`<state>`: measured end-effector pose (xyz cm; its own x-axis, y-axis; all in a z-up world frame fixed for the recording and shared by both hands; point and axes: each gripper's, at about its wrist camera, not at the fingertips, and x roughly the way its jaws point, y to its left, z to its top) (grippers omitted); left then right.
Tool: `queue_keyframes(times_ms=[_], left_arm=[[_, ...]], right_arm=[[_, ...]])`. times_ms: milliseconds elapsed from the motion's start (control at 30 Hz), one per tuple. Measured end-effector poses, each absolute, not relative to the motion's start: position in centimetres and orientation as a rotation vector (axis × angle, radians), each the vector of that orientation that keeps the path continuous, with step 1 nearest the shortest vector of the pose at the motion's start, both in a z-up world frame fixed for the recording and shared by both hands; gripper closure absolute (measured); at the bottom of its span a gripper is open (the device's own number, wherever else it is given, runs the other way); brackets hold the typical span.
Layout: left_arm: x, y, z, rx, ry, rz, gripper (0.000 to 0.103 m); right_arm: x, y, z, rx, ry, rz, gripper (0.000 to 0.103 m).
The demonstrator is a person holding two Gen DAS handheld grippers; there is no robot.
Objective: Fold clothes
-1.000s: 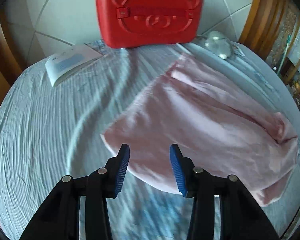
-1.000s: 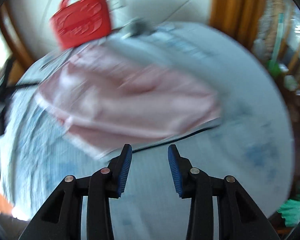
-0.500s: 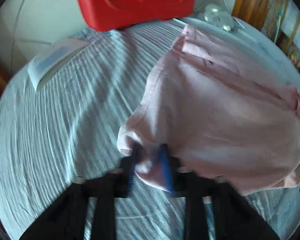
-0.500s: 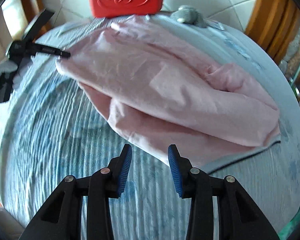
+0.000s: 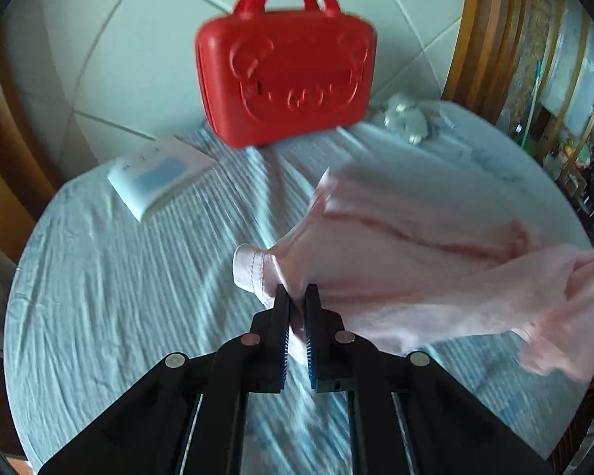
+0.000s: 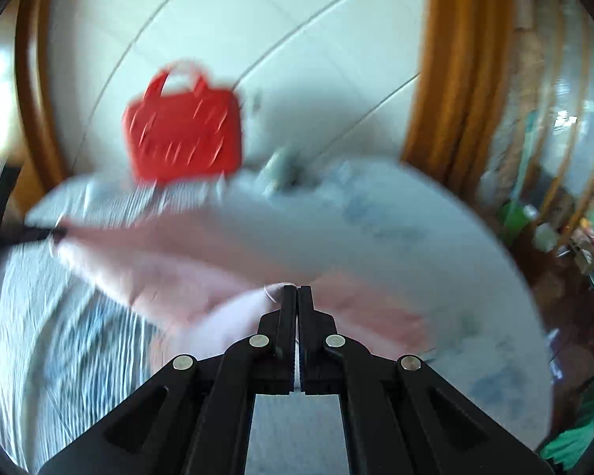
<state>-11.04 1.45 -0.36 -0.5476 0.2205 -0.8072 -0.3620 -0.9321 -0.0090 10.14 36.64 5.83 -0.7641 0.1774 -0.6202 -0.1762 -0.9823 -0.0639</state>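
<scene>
A pale pink garment (image 5: 435, 277) lies across the right half of the light blue striped tablecloth (image 5: 118, 297). My left gripper (image 5: 297, 297) is shut on the garment's near left hem corner and lifts it off the cloth. In the right wrist view, which is blurred by motion, my right gripper (image 6: 296, 291) is shut on another edge of the pink garment (image 6: 186, 277), which stretches away to the left toward the other gripper (image 6: 39, 233).
A red hard case (image 5: 287, 67) with handles stands at the back of the table against the tiled wall. A white box (image 5: 160, 170) lies at the back left, a small grey soft toy (image 5: 406, 116) at the back right. Wooden frames stand on both sides.
Both grippers have closed on the pink garment, the left first and the right after. Both have lifted its edges off the table, and the views have tilted up toward the wall.
</scene>
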Motion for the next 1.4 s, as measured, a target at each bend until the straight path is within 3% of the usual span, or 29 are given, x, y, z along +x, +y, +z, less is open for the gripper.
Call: queue_keyframes(times_ms=[167,300,533,733,900,1000,1167,1400], left_arm=[[-6.3,0.0,2.4,-1.25,0.191,2.479,0.097],[-6.1,-0.9,2.9,-1.279,0.111,2.469,0.097],[-10.7,-0.6,4.2,-1.248,0.07,2.595,0.097],[-15.0,-2.5,13.8,-0.958,0.043,2.852,0.097],[-14.6,-6.6,23.4,-0.693,-0.021,3.013,0.097],[-11.6,-8.1,25.2,-0.612,-0.003,3.048,0.097],[-4.5,-9.5,20.0,-0.734,0.095,3.018,0.097],[3.8,-9.0,2.3,-1.345,0.175,2.725,0.097]], right_arm=[[15.3,40.5,10.3,-0.865,0.018,2.716,0.103],[15.4,42.2,10.0,-0.915,0.084,2.709,0.103],[5.1,40.4,10.6,-0.857,-0.027,2.856,0.103],[-3.0,37.4,19.2,-0.503,-0.185,2.984,0.103],[-3.5,36.6,27.4,-0.163,-0.195,3.045,0.103],[-2.2,35.8,28.8,-0.081,-0.193,3.088,0.103],[2.8,35.3,22.7,-0.296,-0.155,3.173,0.103],[9.5,38.4,7.4,-1.025,0.079,3.025,0.103]])
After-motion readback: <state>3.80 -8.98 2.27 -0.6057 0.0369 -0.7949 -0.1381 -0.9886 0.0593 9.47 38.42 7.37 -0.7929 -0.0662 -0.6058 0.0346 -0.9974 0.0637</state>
